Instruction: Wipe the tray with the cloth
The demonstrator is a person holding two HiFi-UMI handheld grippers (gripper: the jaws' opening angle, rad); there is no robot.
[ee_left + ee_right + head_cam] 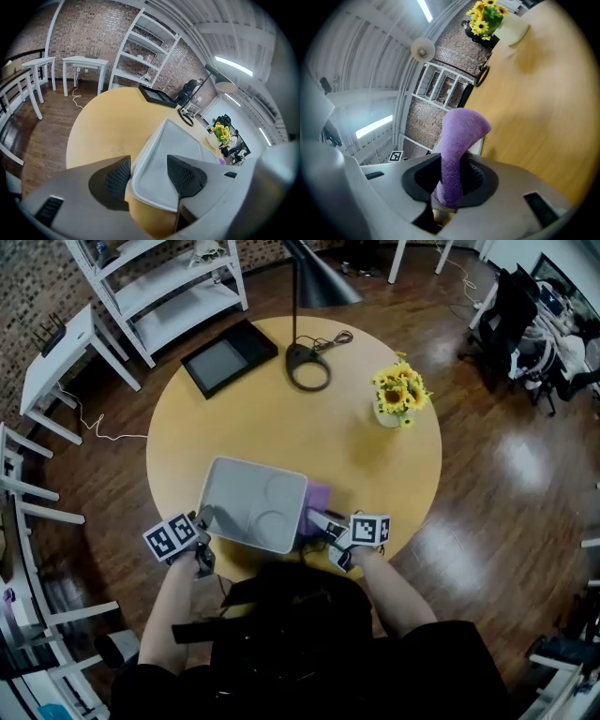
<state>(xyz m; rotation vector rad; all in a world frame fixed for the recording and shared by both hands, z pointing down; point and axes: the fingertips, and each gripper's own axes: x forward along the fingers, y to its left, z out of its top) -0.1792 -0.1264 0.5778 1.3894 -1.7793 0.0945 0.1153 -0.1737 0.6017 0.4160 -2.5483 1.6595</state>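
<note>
White tray (234, 486) sits on the round table (281, 418), near the person; the left gripper (147, 174) has its jaws wide apart around the tray's near left corner, not pinching it. To wipe well, I think that side should hold the tray still while the right gripper (454, 177), squeezed tight on the purple cloth (457, 145) just beside the tray's right edge, rubs it flat across the inside.

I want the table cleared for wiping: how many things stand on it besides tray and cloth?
3: a black frame at the far left, a lamp at the far edge, flowers at the right. The person hides the near edge, so more may sit there.
</note>
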